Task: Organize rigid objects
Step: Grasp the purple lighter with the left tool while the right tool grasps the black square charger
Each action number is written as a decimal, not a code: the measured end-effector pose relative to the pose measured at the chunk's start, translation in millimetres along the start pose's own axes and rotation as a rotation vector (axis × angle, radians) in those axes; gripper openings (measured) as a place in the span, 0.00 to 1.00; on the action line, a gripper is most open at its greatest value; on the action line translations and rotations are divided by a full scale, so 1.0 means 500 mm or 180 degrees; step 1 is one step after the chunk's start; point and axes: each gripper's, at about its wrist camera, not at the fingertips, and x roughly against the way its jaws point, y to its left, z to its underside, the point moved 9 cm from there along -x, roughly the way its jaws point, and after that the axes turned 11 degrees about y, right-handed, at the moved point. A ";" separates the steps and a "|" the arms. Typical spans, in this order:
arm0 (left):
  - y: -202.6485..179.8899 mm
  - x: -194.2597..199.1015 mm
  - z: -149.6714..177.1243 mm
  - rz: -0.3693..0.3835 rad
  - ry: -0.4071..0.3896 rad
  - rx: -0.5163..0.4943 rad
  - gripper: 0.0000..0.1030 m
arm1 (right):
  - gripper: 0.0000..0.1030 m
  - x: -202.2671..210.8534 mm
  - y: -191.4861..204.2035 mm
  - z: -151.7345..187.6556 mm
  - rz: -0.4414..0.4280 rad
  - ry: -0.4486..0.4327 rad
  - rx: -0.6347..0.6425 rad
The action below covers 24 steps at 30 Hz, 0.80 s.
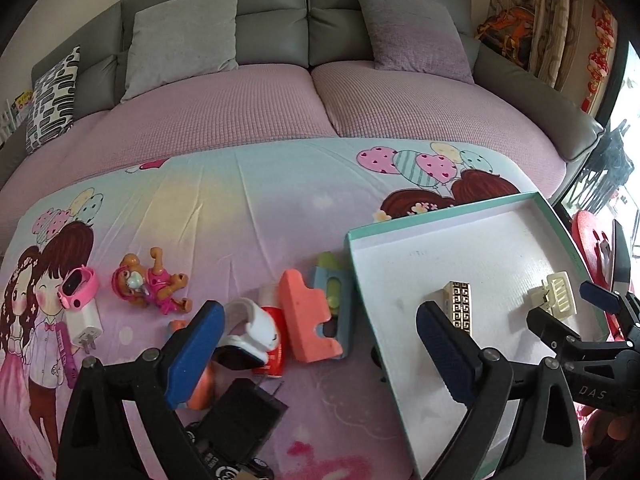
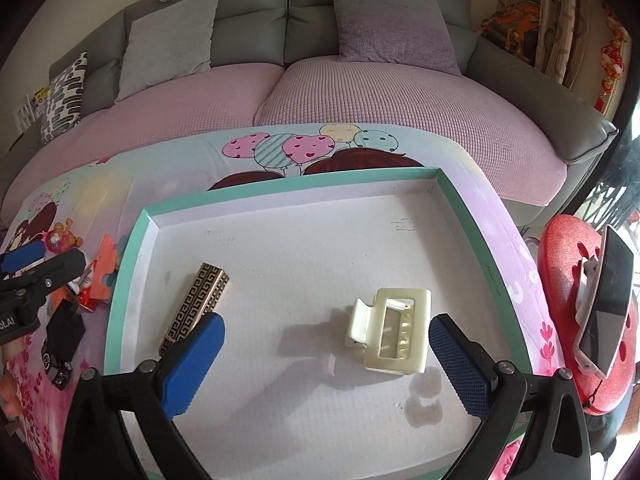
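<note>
A shallow white tray with a teal rim [image 1: 440,216] [image 2: 280,194] lies on a cartoon-print sheet. In it are a gold-patterned rectangular case [image 1: 460,304] [image 2: 200,300] and a cream hair clip [image 1: 558,294] [image 2: 392,332]. My right gripper [image 2: 326,322] is open above the tray. The clip lies loose between its fingers, nearer the right one. My left gripper [image 1: 320,316] is open over the tray's left edge, holding nothing. Below it are an orange foam block [image 1: 308,320], a white watch [image 1: 252,328], a red tube [image 1: 276,356] and a black charger [image 1: 244,412].
Further left on the sheet are a pink watch [image 1: 80,286], a toy puppy figure [image 1: 148,280] and a white plug [image 1: 84,326]. A grey sofa with cushions [image 1: 184,36] stands behind. A red stool [image 2: 568,264] with a phone in a stand [image 2: 608,308] is right of the tray.
</note>
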 end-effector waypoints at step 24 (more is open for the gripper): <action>0.531 0.072 0.133 -0.0331 0.0131 0.1144 0.99 | 1.00 0.027 0.491 0.056 -0.0673 0.0144 0.0984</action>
